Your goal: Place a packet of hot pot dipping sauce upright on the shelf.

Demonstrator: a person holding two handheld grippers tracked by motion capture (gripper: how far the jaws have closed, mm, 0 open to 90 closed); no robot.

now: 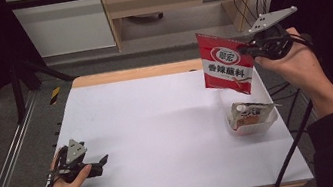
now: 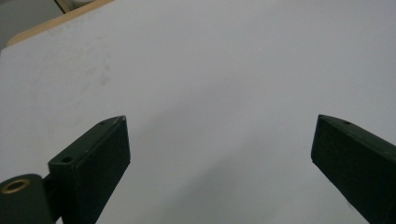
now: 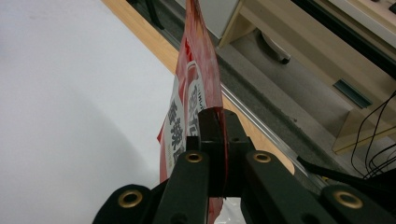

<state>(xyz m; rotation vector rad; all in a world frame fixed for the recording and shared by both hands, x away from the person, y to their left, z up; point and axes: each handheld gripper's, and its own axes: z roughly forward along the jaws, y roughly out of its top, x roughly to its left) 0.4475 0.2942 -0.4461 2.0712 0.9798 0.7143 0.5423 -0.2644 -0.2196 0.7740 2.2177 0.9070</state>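
Red packet [image 1: 226, 63] in right gripper [image 1: 248, 49], clear tub [image 1: 253, 121] holding pouch [image 1: 247, 112]

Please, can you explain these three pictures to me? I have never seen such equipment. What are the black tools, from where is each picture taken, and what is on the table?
A person sits at a white table and holds a hand tool with two jaws in each hand. The high view looks down from above. Each of the other two views comes from a camera riding on one gripper. The left gripper rests on the table, jaws wide open with nothing between them. The right gripper is raised and shut on the edge of a red seasoning packet, which hangs in the air. Below it stands a small clear container with another packet inside.
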